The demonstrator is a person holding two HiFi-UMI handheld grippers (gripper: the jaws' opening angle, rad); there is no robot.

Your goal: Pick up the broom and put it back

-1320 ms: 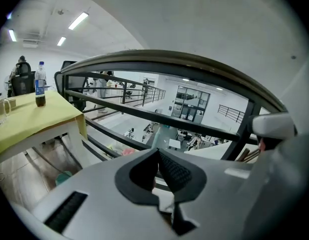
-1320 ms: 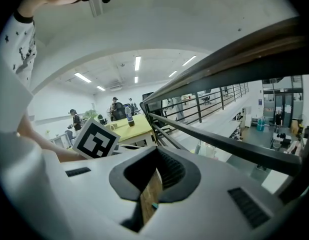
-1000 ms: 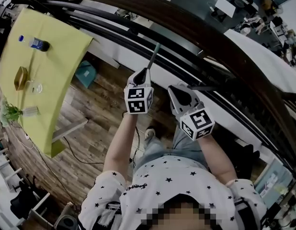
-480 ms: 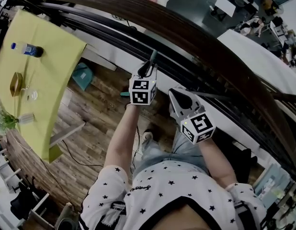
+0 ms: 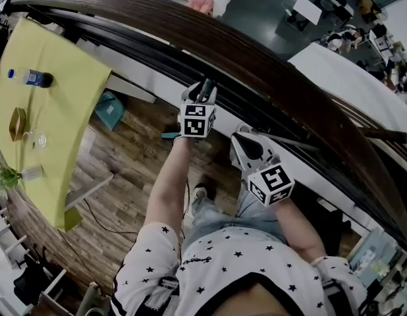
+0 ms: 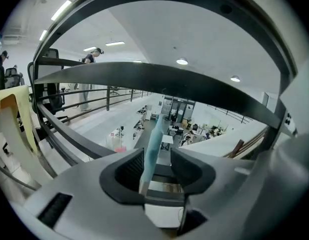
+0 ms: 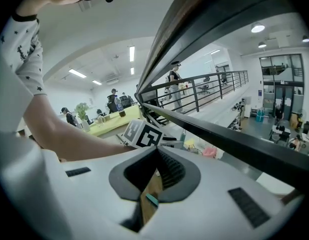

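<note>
Broom (image 5: 206,83) (image 6: 154,134): one only. Its teal handle stands, leaning a little, between the two jaws of my left gripper, up by the railing (image 5: 269,58). I cannot tell whether its top touches the bars.

At the far left, one yellow table (image 5: 65,110) stands on the wood floor (image 5: 137,170). One bottle (image 5: 33,78) is near the table's far end and one green plant (image 5: 4,175) is at its left edge. The other small things on it I cannot name.

Next comes my left gripper (image 5: 201,93) (image 6: 158,165). Its jaws are wide apart and have just been opening. The handle stands close by the left pad, with a clear gap to the right pad, so nothing is clamped.

My right gripper (image 5: 243,137) (image 7: 155,151) is to the right, near the left one but apart from it. Its jaws are closed with the tips meeting and nothing between them.

That makes two grippers with one marker cube each, the left cube (image 5: 198,120) and the right cube (image 5: 272,184). Beyond both grippers runs the railing's one dark wooden top rail, with bars under it.
</note>
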